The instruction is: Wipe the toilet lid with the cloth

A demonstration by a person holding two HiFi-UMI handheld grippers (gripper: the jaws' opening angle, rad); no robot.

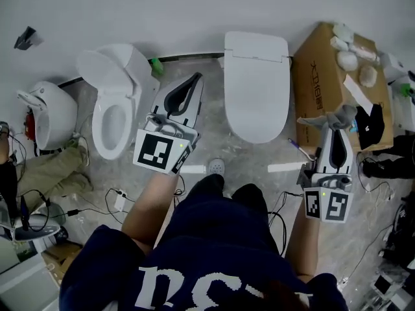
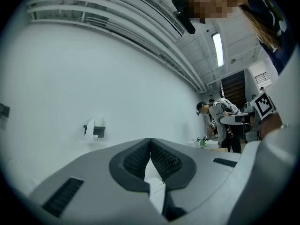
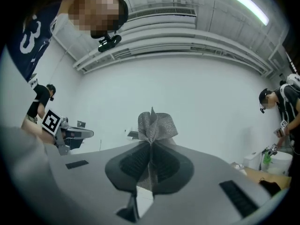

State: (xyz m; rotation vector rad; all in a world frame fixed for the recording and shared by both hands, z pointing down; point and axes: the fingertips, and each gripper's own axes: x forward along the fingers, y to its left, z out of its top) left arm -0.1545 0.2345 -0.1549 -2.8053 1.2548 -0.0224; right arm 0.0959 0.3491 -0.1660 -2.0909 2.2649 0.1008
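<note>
Standing over a closed toilet, I hold my right claw clamped shut on a grey mesh cloth, its bunched top fanning out above the tips like a bow, as the right gripper view shows. The pinch is a tight one, I judge, so the fabric will not slip once it is pressed and dragged. My left claw is closed on nothing, its ribbed pads meeting at the tips, and it rides to the left of the bowl, probably to keep out of the wiping path. Both claws are raised off the floor, and the cloth is in the air, well apart from the white toilet lid that lies shut between the two claws; no wiping has begun. Beyond my left claw stands a second, open toilet. A cardboard box beyond my right claw sits against the wall.
</note>
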